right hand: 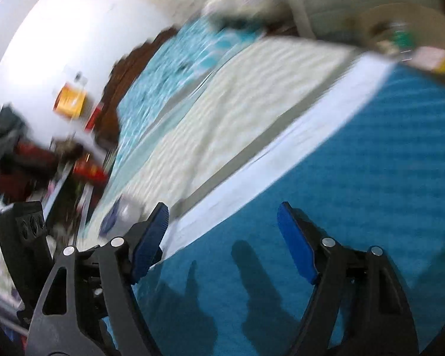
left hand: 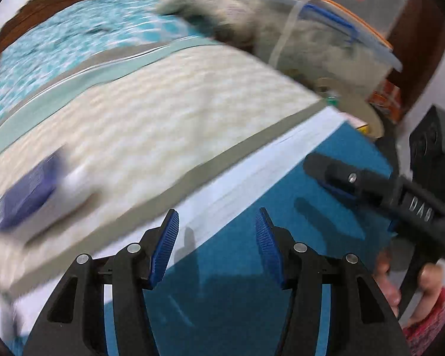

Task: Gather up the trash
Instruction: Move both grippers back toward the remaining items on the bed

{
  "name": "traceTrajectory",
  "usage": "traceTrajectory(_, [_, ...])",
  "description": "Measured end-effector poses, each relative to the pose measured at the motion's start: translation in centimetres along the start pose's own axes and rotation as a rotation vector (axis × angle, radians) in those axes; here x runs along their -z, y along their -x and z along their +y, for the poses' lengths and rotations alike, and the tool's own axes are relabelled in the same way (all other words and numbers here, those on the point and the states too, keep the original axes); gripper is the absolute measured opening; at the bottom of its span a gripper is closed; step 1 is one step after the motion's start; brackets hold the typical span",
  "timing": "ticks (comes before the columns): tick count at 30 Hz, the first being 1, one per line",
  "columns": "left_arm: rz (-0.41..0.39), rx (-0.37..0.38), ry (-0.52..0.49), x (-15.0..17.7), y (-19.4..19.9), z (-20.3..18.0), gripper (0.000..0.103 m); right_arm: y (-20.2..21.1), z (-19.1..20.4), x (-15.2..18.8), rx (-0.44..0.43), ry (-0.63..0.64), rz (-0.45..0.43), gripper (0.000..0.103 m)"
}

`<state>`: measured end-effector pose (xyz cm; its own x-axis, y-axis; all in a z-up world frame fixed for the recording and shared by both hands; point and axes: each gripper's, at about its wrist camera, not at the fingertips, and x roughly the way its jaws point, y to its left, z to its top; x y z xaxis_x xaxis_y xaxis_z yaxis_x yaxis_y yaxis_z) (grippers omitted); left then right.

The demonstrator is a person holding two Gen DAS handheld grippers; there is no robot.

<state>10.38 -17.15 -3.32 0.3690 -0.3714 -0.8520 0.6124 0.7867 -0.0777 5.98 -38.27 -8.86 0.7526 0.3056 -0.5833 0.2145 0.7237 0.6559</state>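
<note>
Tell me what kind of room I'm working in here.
Probably a bedroom: a bed with a cream blanket and a turquoise patterned sheet fills the view, with a cluttered shelf against the white wall. Everything is motion-blurred.

Heavy motion blur across both views, gripper bodies alone sharp. Fisheye bending, black vignette at corners. Bright even light; glare on white wall [right hand: 44, 38]; finger shadows on teal cloth [right hand: 341, 178].

Motion-smeared throughout both views. Purple object [left hand: 26, 195] on cream cover [left hand: 151, 124]: outline streaked, identity unreadable. Clutter [right hand: 74, 160] beside bed: reduced to red and orange streaks. Bin [left hand: 335, 59] cut by upper frame edge; contents indistinct. Hand [left hand: 424, 284] cropped at right edge.
</note>
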Motion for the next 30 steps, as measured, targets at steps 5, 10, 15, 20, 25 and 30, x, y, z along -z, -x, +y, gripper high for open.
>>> traceTrajectory(5, [-0.047,-0.089,0.112,5.9,5.3,6.8,0.051,-4.0,6.6,4.0,-0.009,0.136,0.105,0.074])
traceTrajectory(10, [-0.113,-0.130,0.238,11.5,10.8,12.1,0.052,-7.3,12.8,7.7,-0.013,0.294,0.195,0.074])
traceTrajectory(15, [-0.123,-0.246,0.430,15.0,13.7,17.7,0.052,-10.4,18.5,11.0,-0.045,0.427,0.285,0.068])
traceTrajectory(20, [-0.103,-0.349,0.564,16.9,14.5,22.1,0.052,-13.0,23.0,12.7,-0.071,0.524,0.326,0.061])
traceTrajectory(25, [-0.106,-0.349,0.651,18.5,15.3,24.7,0.052,-15.4,26.4,13.9,-0.067,0.596,0.353,0.059])
traceTrajectory(30, [-0.122,-0.348,0.688,19.0,16.0,25.8,0.057,-16.7,28.2,14.4,-0.066,0.629,0.362,0.057])
